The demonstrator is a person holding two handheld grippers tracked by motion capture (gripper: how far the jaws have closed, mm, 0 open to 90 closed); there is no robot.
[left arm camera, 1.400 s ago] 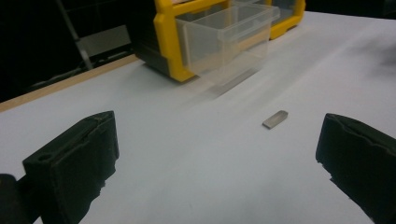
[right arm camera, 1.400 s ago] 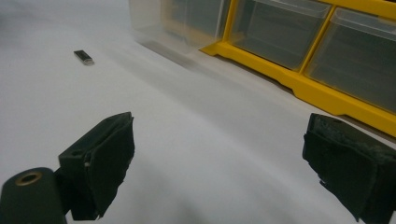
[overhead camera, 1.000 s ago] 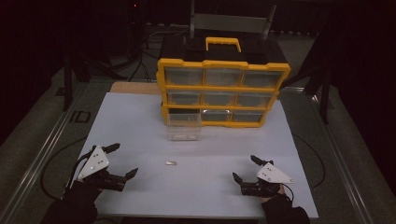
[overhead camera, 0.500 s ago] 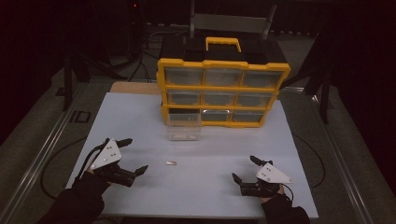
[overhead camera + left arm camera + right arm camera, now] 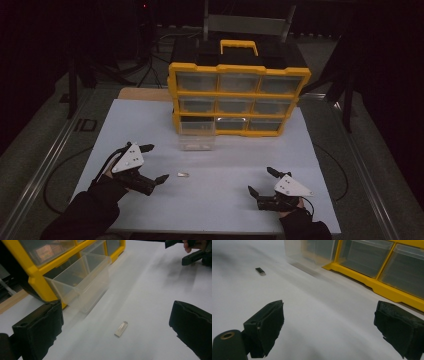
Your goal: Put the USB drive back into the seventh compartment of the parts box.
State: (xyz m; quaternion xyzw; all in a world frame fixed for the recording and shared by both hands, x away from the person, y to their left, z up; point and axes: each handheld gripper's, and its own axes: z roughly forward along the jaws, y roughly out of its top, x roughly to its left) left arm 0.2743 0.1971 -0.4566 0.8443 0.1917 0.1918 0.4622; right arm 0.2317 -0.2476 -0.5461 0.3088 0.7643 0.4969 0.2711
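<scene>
Because the chip (image 5: 121, 328) lies flat on the bare table (image 5: 150, 120), just ahead of the left tongs (image 5: 150, 162) with jaws wide apart and empty, they could skid it away, while the right tongs (image 5: 260, 181) rest apart too.

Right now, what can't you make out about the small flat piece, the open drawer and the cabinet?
- Small flat piece: too small in the high view; the left gripper view shows no markings, so what it is stays unclear.
- Pulled-out clear drawer: contents uncertain through glare.
- Yellow cabinet: shut drawers' contents too dim; its back is hidden.
</scene>
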